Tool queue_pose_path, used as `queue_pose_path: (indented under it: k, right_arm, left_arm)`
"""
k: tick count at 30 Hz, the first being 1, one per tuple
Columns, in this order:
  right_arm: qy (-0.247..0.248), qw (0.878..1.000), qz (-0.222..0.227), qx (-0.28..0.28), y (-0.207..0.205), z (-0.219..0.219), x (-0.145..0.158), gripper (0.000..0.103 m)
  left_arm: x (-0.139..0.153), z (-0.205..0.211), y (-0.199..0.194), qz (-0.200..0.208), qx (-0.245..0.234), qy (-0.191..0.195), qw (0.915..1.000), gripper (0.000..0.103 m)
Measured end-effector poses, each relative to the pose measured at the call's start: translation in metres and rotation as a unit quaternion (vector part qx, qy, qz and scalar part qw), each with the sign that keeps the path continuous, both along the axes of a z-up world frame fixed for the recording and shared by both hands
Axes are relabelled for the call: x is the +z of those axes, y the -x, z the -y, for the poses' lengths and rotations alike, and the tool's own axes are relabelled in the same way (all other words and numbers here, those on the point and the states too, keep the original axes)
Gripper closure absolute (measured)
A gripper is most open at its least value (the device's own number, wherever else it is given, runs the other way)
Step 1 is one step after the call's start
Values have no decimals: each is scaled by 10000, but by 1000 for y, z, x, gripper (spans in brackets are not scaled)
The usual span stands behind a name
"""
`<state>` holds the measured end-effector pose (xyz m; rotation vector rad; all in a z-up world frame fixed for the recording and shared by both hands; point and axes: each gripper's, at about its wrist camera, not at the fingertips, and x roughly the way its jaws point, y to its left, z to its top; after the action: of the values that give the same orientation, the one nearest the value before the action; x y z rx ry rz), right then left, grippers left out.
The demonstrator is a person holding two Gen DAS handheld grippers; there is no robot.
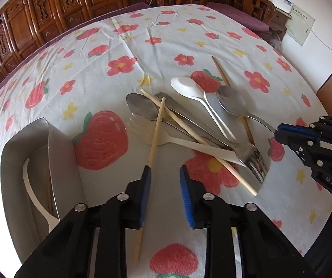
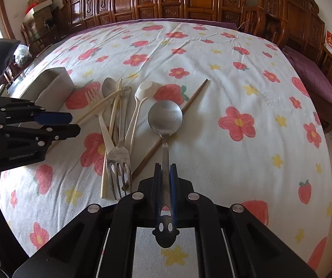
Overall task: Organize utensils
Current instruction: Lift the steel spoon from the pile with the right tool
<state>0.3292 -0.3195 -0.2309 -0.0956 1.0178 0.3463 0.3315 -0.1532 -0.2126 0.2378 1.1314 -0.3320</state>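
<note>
Closest to the right wrist camera, the right gripper [image 2: 166,173] is clamped on the handle of a metal spoon [image 2: 165,118], whose round bowl points away over the floral tablecloth [image 2: 235,81]; the cut-out end of the handle juts back toward the lens. Just left of it lies the heap of utensils: a metal fork [image 2: 119,162] with tines toward the camera, a white plastic spoon [image 2: 140,99], a white plastic fork [image 2: 98,113], pale chopsticks and a dark chopstick [image 2: 166,134] running under the held spoon.

From the left wrist view, the left gripper [image 1: 164,173] stands wide, its blue pads apart, with a pale chopstick [image 1: 155,134] passing beside its left finger; whether pad and stick touch cannot be told. Only this view looks into the steel tray [image 1: 15,162] at the left, where a white plastic utensil [image 1: 35,194] lies inside. It also shows two more metal spoons [image 1: 142,107] beneath the crossed chopsticks, and the held spoon's bowl at the right of the heap.
</note>
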Motion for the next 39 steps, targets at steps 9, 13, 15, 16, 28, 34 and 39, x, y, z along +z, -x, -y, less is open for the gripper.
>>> queue_pose_path:
  k: [9,13,15,16,28,34,39]
  right_arm:
    - [-124,9998,157,47,2,-1,17,94]
    - [-176,9996,204,63,2,-2,24,94]
    - [-189,9995,236,64,2,-2,27,94]
    - [-198,9995,247,64,2,-1,28,94]
    - [-258,9990,347,108,4,-4,38,94]
    - [-281,9987,396,182,7,-10,42,94]
    - [-299,9982,445,252,9,-16,48,94]
  left_arm:
    - [-8,-1,-10,-16,116,-180,9998,90]
    - [-8,-5,-11,0,144,-193,9997,96]
    - [-9,-6,-12,-7,166,-176,9997,98]
    - [-9,-7,-12,-20,174,-175,9997,98]
    - [-14,-9,-9,-48,153,-212,9996,96]
    - [-10,-10,-1,77,17,-207,9998,99]
    - [9,-17,5,280,89,-26,9996,99]
